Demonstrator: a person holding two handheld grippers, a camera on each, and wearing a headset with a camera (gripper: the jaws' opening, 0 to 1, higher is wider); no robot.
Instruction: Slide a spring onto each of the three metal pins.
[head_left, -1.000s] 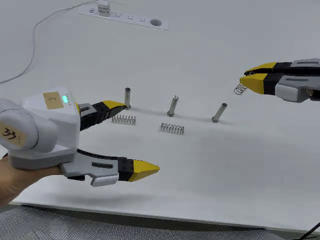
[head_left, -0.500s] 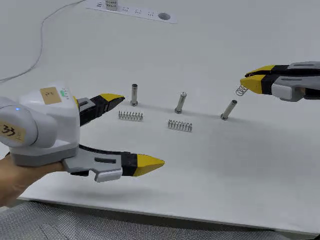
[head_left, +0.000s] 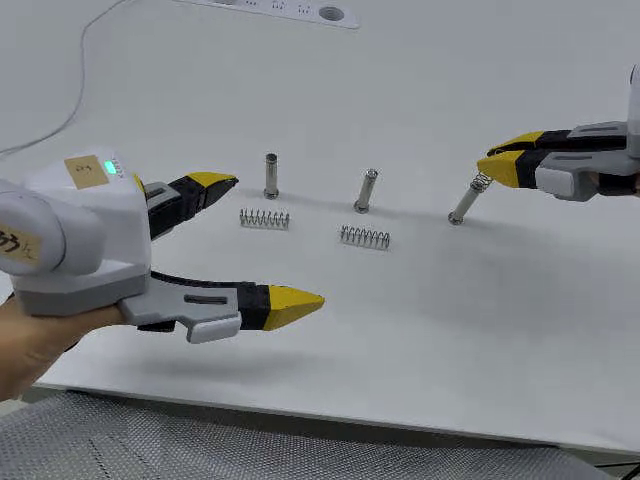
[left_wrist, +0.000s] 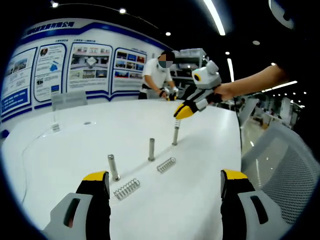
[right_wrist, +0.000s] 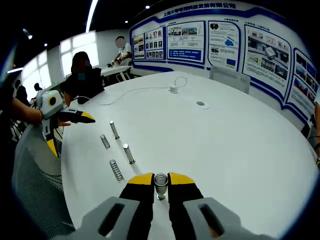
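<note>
Three metal pins stand in a row on the white table: left pin (head_left: 270, 175), middle pin (head_left: 367, 190), right pin (head_left: 463, 204). My right gripper (head_left: 497, 162) is shut on a spring (head_left: 481, 182), whose lower end is at the top of the tilted right pin. In the right gripper view the spring (right_wrist: 160, 184) sits between the yellow tips, over the pin (right_wrist: 160, 196). Two loose springs (head_left: 264, 218) (head_left: 364, 237) lie in front of the other pins. My left gripper (head_left: 273, 240) hovers open near the left, nothing between its tips.
A power strip (head_left: 300, 10) lies at the table's far edge, with a cable (head_left: 70, 95) running to the left. The table's front edge (head_left: 330, 420) is close, with grey mesh below it. People stand in the background (left_wrist: 157, 75).
My right gripper has brought the spring down and left, from beside the right pin to its top. The left gripper stays open in about the same place; the head camera has shifted.
</note>
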